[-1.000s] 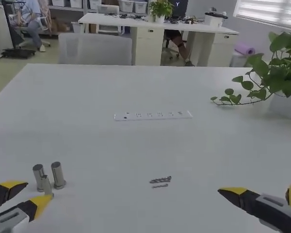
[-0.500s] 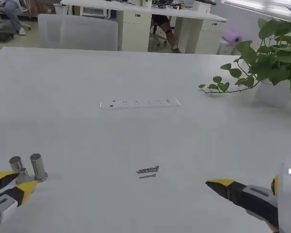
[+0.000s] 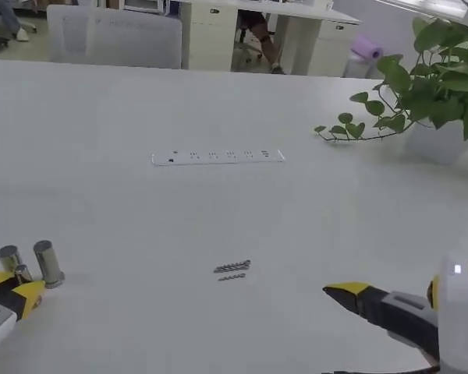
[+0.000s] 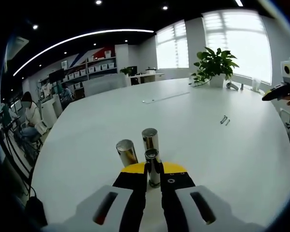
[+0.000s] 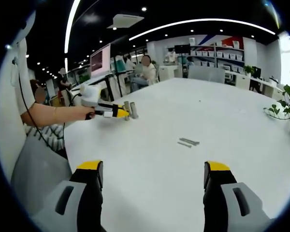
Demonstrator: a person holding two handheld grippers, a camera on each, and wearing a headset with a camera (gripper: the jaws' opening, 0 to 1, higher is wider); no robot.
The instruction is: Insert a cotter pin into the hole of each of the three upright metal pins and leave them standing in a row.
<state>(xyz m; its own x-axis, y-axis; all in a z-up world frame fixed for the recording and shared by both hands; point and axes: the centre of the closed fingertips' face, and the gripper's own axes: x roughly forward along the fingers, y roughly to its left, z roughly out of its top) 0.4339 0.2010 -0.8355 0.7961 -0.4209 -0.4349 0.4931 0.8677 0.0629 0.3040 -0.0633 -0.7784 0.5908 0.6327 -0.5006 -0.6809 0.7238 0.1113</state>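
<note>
Head view: left gripper (image 3: 12, 286) has closed since a second ago, jaws now clenched on the nearest metal pin (image 3: 21, 274). Left gripper view: other two pins (image 4: 127, 152) stand just beyond the tips. Right gripper view: right gripper (image 5: 153, 169) released; cotter pins (image 5: 187, 142) ahead between its jaws, untouched. Insertion can likely begin.

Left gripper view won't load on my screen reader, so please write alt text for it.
The left gripper is shut on the nearest metal pin, which stands upright on a white table; two more pins stand just behind it. Small cotter pins lie further off to the right.
</note>
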